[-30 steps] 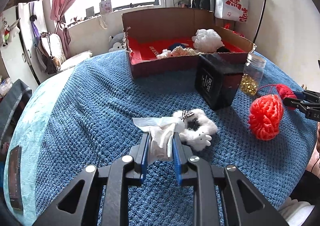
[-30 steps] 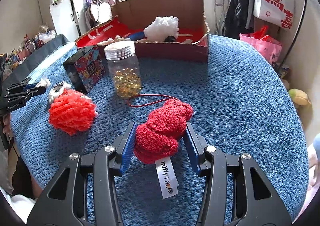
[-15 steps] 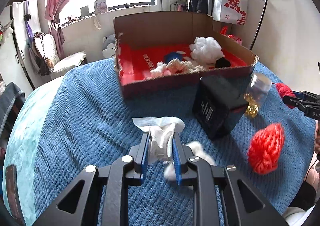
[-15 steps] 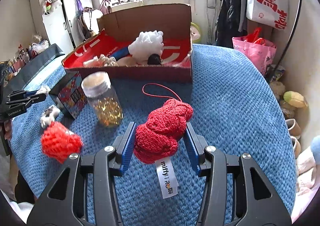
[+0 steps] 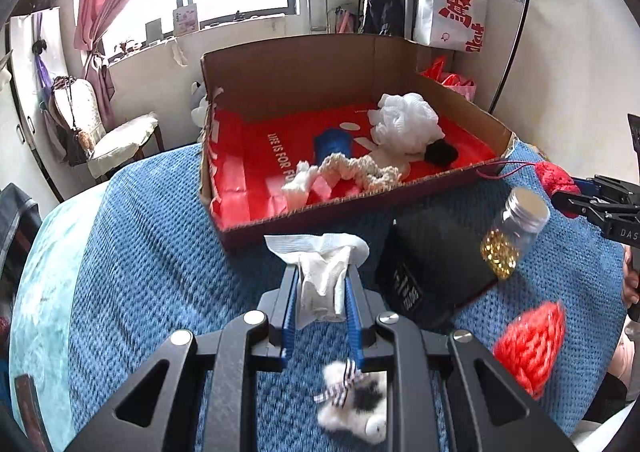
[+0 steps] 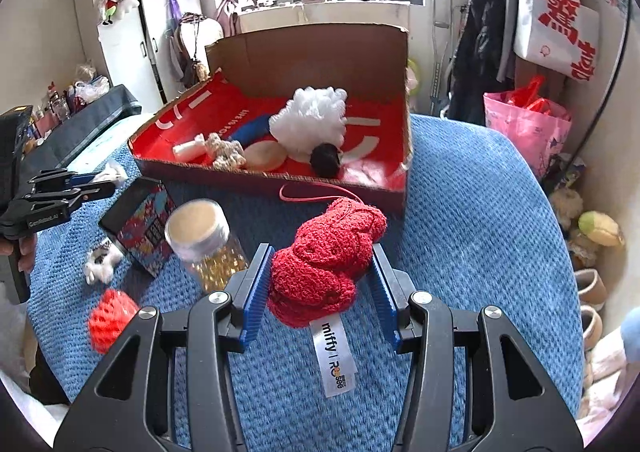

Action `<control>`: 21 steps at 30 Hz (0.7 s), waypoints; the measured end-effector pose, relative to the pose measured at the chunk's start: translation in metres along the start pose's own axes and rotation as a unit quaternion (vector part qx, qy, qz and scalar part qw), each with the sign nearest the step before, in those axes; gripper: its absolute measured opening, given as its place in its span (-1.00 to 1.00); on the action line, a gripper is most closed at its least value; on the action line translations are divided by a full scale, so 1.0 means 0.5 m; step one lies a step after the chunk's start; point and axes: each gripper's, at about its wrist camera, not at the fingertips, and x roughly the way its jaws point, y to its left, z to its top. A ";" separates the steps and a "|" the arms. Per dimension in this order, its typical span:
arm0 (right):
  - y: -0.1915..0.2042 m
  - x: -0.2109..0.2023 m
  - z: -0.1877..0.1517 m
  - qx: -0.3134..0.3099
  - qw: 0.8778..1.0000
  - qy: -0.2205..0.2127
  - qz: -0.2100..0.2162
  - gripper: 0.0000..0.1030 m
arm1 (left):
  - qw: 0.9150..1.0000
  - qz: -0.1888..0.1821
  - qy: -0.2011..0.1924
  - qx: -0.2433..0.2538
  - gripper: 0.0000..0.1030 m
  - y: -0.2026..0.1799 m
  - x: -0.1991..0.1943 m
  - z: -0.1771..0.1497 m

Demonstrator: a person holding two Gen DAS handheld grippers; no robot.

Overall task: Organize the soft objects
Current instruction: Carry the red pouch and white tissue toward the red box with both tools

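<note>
- Red plush toy, Miffy tag hanging below it, pinched between the blue fingers of the right gripper; held in the air just short of the cardboard box.
- White tissue pack clamped in the left gripper, fingers narrow on it, also near the box's front wall.
- Box already holds a white pouf, a rope toy, a blue item and a black ball.
- Left on the blue blanket: red mesh ball, small white plush. Hard things, the glass jar and black tin, stand between.
- Step looks like carry-to-box, both hands loaded.
- Next: lift each load over the front rim, avoid the jar, open above a bare patch of the red liner.
</note>
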 end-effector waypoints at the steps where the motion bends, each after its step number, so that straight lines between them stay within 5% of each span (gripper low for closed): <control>1: 0.002 0.003 0.008 -0.003 1.000 -0.001 0.002 -0.12 | 1.000 -0.002 0.001 0.002 -0.55 0.000 0.004 0.006; 21: 0.042 0.067 0.166 -0.052 0.996 -0.012 0.066 -0.12 | 0.997 -0.068 0.008 0.020 -0.55 0.015 0.077 0.151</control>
